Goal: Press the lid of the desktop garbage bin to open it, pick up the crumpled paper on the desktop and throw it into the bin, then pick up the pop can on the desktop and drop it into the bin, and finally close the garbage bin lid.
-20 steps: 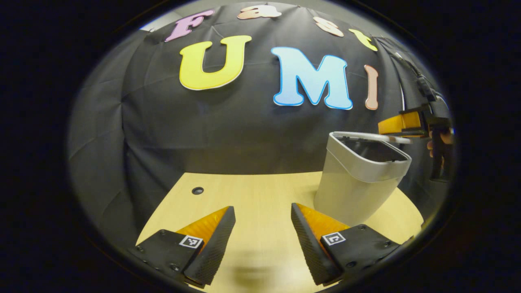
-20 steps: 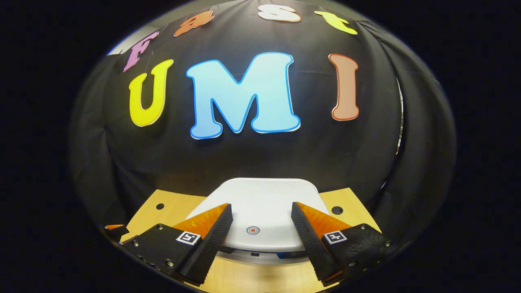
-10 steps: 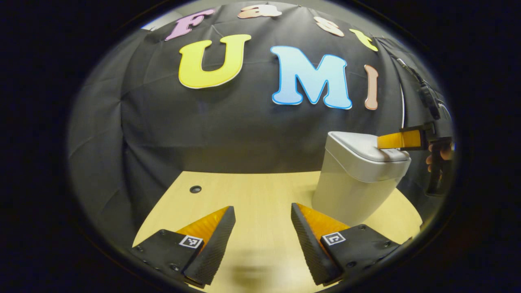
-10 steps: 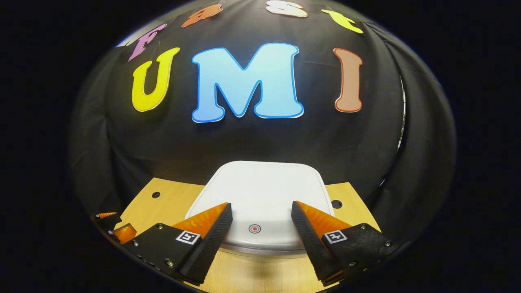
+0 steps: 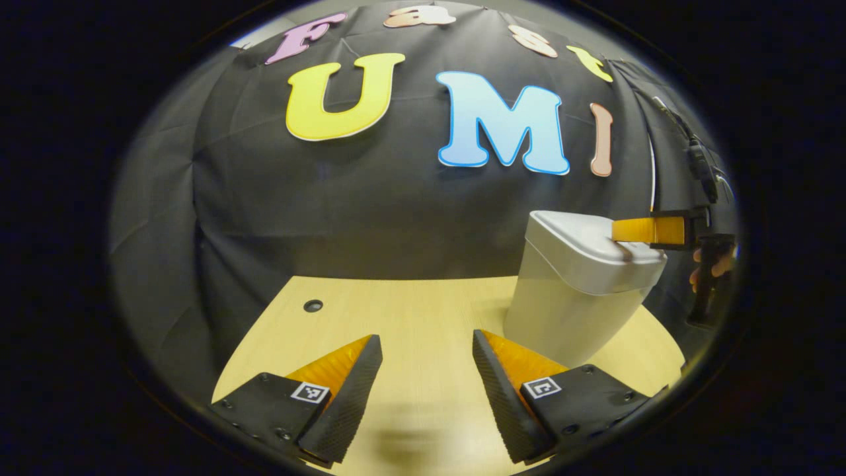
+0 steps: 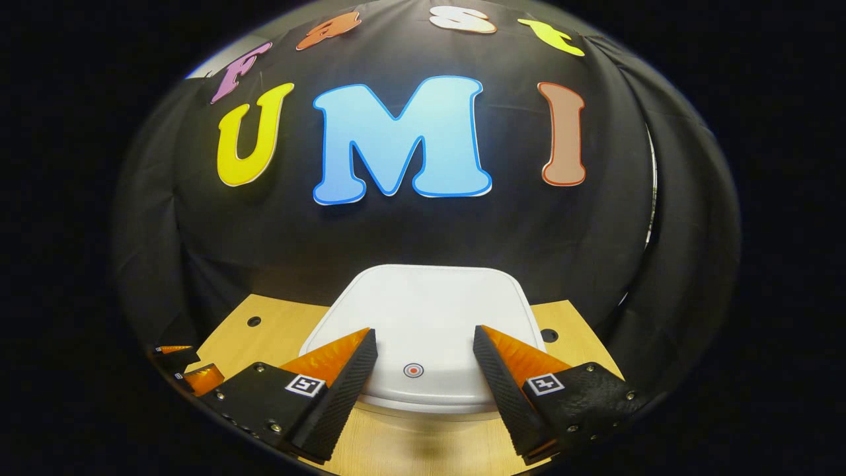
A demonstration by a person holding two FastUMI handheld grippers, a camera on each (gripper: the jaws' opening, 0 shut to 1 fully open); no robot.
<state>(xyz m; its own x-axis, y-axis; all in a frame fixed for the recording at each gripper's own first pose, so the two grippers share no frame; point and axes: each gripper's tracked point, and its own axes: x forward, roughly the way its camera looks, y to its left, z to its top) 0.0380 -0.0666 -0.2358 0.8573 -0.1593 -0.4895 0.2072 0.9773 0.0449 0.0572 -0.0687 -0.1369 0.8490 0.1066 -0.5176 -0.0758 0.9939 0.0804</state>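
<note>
Wooden desktop (image 5: pixel 410 311) bears the closed bin (image 5: pixel 581 291); right gripper (image 6: pixel 423 357) rests spread over its lid (image 6: pixel 423 311), left gripper (image 5: pixel 423 370) gapes empty nearby.

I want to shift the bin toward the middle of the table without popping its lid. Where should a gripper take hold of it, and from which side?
Grip the garbage bin by its body just under the wider collar, coming level from the side facing the left gripper. The walls narrow downward, so fingers likely seat against the collar. Avoid the lid and its round button, where the right gripper hovers.

One bin (image 5: pixel 575 291), two grippers (image 5: pixel 423 370) (image 6: pixel 423 370)
</note>
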